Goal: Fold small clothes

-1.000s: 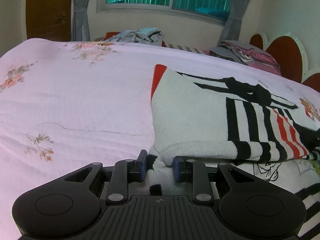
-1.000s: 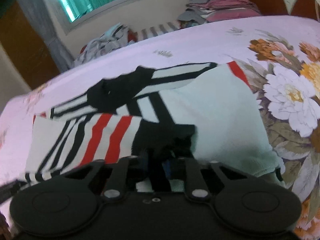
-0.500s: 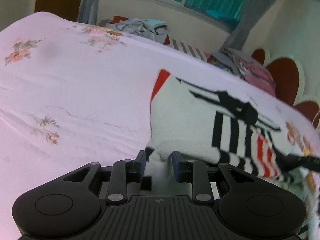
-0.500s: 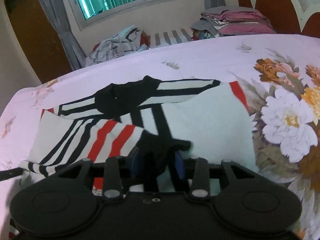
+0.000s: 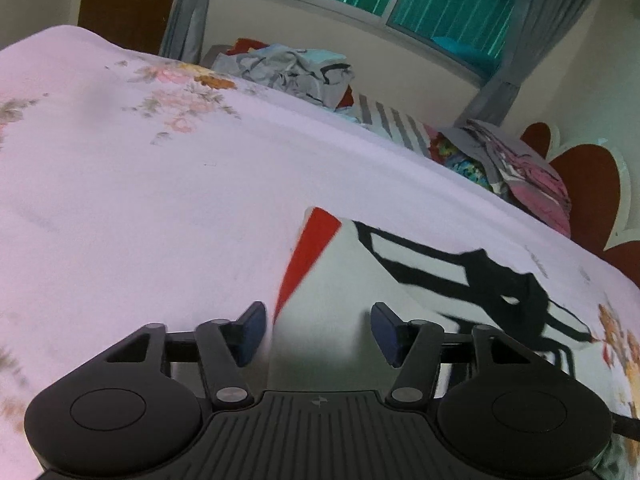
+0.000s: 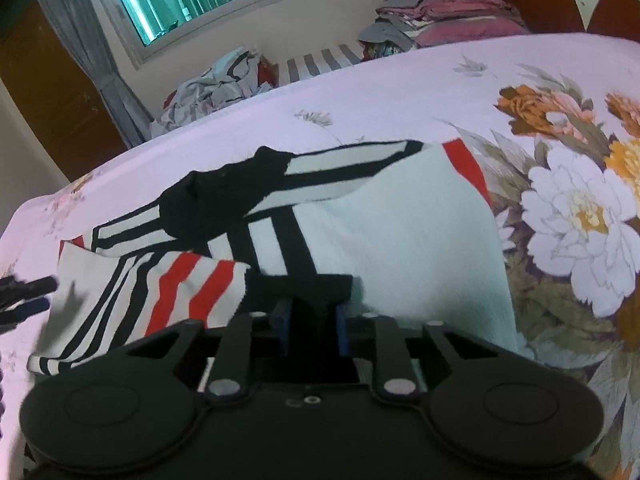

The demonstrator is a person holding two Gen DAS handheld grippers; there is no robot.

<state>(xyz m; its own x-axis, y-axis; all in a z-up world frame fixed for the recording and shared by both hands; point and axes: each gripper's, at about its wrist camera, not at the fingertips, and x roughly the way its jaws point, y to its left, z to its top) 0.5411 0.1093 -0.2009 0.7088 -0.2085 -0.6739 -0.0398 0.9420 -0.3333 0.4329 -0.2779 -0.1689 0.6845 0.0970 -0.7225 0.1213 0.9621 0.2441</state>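
Note:
A small white knit sweater with black and red stripes lies folded on the pink floral bedsheet. In the left wrist view the sweater lies under and ahead of my left gripper, which is open with its blue pads apart and nothing between them. My right gripper is shut on the sweater's black edge, near the folded striped sleeve. The left gripper's fingertips also show at the far left of the right wrist view.
A heap of crumpled clothes lies at the bed's far edge below the window. A stack of folded clothes sits by the red headboard. A brown door stands at the back left.
My left gripper has opened and let go of the sweater's white edge, and its view has tilted up. My right gripper stays shut on the black edge.

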